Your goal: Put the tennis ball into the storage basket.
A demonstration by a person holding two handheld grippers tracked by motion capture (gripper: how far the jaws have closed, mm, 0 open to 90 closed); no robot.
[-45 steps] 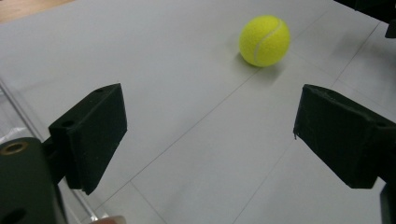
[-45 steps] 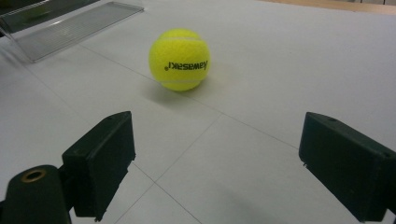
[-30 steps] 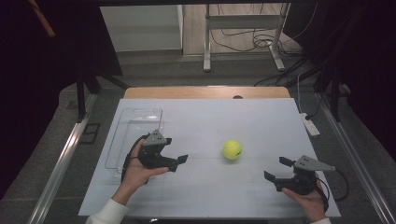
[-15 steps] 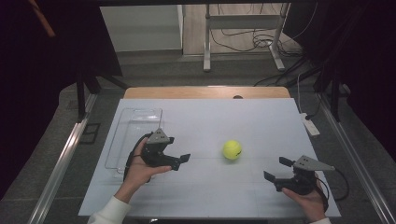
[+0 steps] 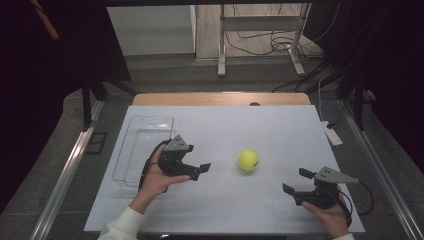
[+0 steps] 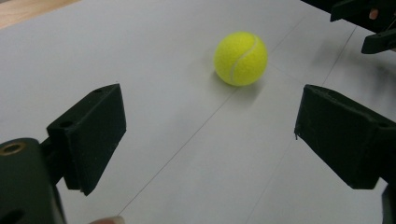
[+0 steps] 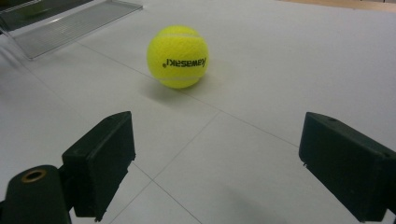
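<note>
A yellow tennis ball [image 5: 248,160] lies on the white table top [image 5: 260,125], a little right of centre. My left gripper [image 5: 199,171] hovers to its left, held in a hand, with both jaws open and pointing at the ball [image 6: 241,58]; nothing is between them [image 6: 210,121]. My right gripper [image 5: 296,181] sits near the front right corner, also open and empty [image 7: 215,140], facing the ball [image 7: 178,56], which bears black lettering. The right gripper's jaws [image 6: 369,23] show beyond the ball in the left gripper view.
A clear plastic tray [image 5: 131,145] lies at the left of the table, behind the left hand, and its edge [image 7: 70,18] appears in the right gripper view. A white power strip [image 5: 332,135] hangs off the right edge. Cables and a metal stand [image 5: 260,45] are on the floor beyond.
My left gripper has edged slightly right, toward the ball. The right gripper and the ball have stayed put.
</note>
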